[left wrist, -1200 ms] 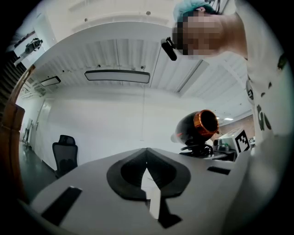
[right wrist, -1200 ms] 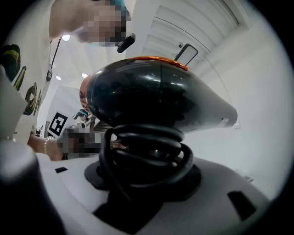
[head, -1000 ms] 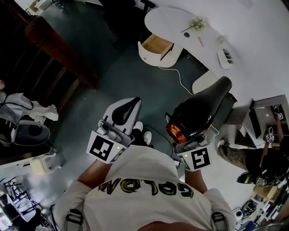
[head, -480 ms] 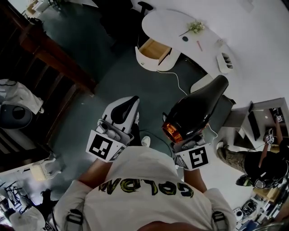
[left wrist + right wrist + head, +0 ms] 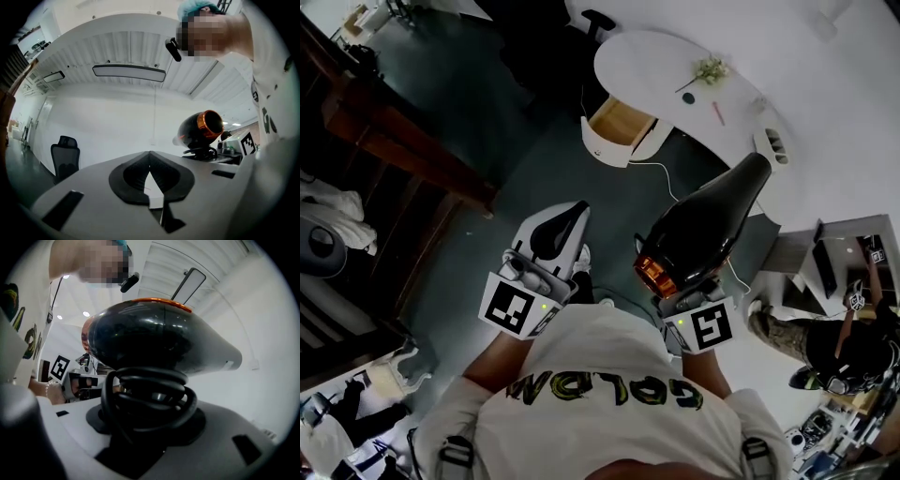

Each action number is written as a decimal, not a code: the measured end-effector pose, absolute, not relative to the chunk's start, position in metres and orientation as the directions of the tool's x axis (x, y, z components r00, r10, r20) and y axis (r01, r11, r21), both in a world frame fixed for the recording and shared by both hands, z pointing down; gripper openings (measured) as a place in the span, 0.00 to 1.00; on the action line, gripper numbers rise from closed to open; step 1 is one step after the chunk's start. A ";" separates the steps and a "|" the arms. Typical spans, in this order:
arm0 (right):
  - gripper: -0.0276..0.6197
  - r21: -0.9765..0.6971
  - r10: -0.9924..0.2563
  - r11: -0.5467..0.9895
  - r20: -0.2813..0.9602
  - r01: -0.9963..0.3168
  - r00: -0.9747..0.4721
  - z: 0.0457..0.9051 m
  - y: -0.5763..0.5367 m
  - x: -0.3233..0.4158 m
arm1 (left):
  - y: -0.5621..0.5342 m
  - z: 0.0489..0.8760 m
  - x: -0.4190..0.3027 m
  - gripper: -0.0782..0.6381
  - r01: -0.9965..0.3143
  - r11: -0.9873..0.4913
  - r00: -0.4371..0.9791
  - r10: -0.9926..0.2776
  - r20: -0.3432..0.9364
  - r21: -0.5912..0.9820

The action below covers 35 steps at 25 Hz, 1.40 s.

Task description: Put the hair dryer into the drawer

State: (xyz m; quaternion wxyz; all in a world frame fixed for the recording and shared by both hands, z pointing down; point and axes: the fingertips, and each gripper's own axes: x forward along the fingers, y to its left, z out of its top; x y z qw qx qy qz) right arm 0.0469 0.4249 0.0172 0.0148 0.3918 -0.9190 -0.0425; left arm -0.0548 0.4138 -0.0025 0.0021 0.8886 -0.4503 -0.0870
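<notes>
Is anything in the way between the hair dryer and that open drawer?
Nothing visible: only dark floor lies between the hair dryer and the open drawer. A thin white cable trails on the floor near the drawer.

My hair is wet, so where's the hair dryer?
Head view, right side: the hair dryer is clamped in the right tongs, short of the white desk with the open drawer.
</notes>
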 end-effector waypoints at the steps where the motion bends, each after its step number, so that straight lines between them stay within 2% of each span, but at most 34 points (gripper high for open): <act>1: 0.44 0.099 -0.721 0.690 -0.004 -0.717 -0.693 0.016 0.416 0.039 | 0.404 -0.003 -0.061 0.12 -0.798 -0.596 0.581 -0.799 -0.153 0.084; 9: 0.44 0.097 -0.726 0.685 0.003 -0.722 -0.688 0.010 0.350 -0.014 | 0.338 -0.009 -0.112 0.12 -0.786 -0.613 0.598 -0.788 -0.149 0.081; 16: 0.44 0.085 -0.736 0.676 0.018 -0.732 -0.677 0.012 0.311 -0.030 | 0.300 -0.006 -0.134 0.12 -0.781 -0.619 0.606 -0.783 -0.136 0.085; 35: 0.44 0.068 -0.741 0.670 0.016 -0.739 -0.671 0.020 0.163 0.018 | 0.150 -0.006 -0.082 0.12 -0.767 -0.638 0.627 -0.769 -0.127 0.073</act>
